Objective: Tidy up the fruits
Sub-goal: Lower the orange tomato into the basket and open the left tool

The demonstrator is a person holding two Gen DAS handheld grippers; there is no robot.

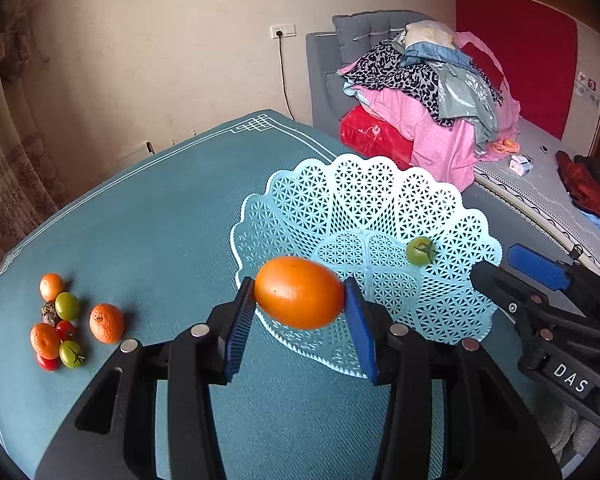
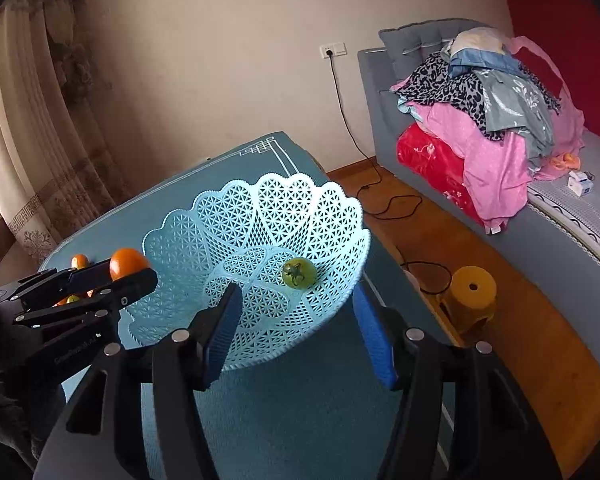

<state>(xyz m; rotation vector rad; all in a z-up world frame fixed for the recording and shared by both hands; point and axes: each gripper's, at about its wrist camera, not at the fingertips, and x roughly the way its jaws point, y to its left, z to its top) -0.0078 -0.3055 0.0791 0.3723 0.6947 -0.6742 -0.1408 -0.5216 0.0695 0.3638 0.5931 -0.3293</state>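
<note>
My left gripper (image 1: 299,294) is shut on an orange oval fruit (image 1: 299,292) and holds it above the near left rim of the light blue lattice basket (image 1: 460,304). A green tomato (image 1: 421,250) lies inside the basket. My right gripper (image 2: 294,312) is open and empty over the basket's near rim (image 2: 260,356), with the green tomato (image 2: 298,273) beyond it. The left gripper (image 2: 112,276) with the orange fruit (image 2: 128,263) shows at left in the right wrist view. A cluster of oranges and small tomatoes (image 1: 66,322) lies on the table at left.
The table has a teal cloth (image 1: 148,216). A bed with piled clothes (image 1: 432,96) stands at the right. A yellow stool (image 2: 470,294) and a black cable (image 2: 396,204) are on the wooden floor beside the table.
</note>
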